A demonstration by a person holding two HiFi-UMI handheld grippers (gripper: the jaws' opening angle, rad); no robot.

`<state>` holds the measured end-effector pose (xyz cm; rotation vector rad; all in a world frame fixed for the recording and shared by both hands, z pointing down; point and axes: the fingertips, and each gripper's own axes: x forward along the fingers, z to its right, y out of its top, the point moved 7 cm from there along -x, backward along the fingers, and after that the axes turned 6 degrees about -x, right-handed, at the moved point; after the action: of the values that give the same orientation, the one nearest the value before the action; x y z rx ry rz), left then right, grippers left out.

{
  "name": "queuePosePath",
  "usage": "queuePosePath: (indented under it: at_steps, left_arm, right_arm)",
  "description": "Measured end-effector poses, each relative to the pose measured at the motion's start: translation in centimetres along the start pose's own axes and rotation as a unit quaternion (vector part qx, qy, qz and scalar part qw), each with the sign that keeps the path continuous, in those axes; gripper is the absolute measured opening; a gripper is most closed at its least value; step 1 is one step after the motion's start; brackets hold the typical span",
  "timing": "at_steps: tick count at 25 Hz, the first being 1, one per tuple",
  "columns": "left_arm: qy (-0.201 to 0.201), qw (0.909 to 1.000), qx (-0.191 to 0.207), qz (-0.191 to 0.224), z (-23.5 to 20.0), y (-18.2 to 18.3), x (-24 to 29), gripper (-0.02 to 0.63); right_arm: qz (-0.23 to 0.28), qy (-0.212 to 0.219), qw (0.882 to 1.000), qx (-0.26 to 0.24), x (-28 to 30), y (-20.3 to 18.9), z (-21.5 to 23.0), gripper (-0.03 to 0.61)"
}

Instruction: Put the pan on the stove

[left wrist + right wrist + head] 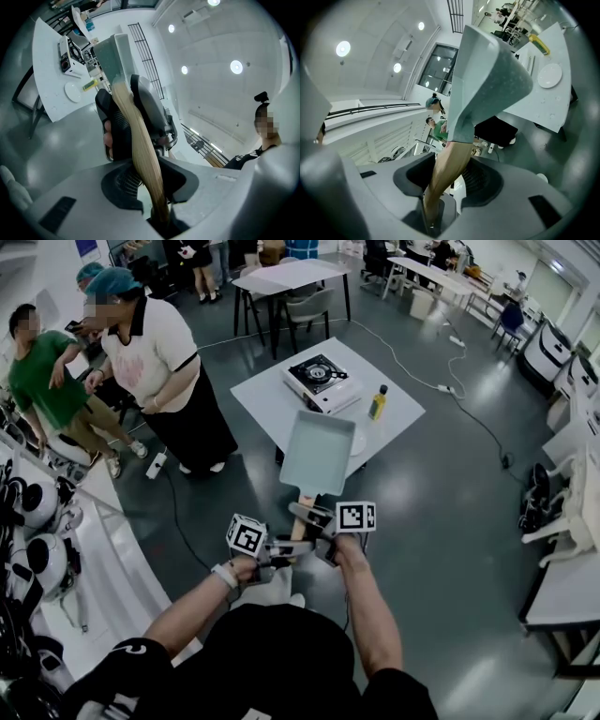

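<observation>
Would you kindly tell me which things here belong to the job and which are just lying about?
For the job: pan, held in the air; stove on the white table.
Lying about: yellow bottle and white plate, both on that table.

- The stove [321,381] top lies open from above.
- A yellow bottle [378,402] stands just right of it; a white plate [357,442] lies nearer.
- Two people [150,352] stand left of the table [267,399].

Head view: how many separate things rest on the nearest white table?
3: a white portable stove with black burner at the back, a yellow bottle right of it, and a round white plate at the front edge, partly behind the grey-green rectangular pan, which may hide more.
</observation>
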<state>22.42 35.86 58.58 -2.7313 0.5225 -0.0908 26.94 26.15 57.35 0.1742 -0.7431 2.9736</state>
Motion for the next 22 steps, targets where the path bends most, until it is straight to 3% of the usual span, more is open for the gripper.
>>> queuePosePath:
  at_steps: [4, 12, 17, 20, 22]
  left_arm:
    - [-0.006, 1.0, -0.002, -0.007, -0.2, 0.8, 0.5, 0.074]
    - [-0.012, 0.9998, 0.002, -0.016, -1.2, 3.3, 1.2, 0.075]
    - [-0.015, 0.9997, 0.005, -0.016, -2.2, 5.5, 0.9, 0.075]
    - [-0.015, 0.9998, 0.003, -0.015, -2.9, 7.1, 0.6, 0.075]
    - [-0.018, 0.9998, 0.002, -0.013, -3.4, 8.4, 0.4, 0.075]
  right_arm:
    - [0.001, -0.021, 1.0, -0.004, -0.5, 0.8, 0.6, 0.166]
    - [0.01, -0.019, 1.0, -0.007, -0.4, 3.2, 2.0, 0.167]
    - [0.015, 0.016, 1.0, -0.017, 1.3, 5.3, 2.4, 0.167]
    - [0.008, -0.019, 1.0, 0.0, 1.7, 6.4, 3.5, 0.167]
    - [0.014, 0.026, 0.999, -0.023, 3.0, 7.9, 3.5, 0.167]
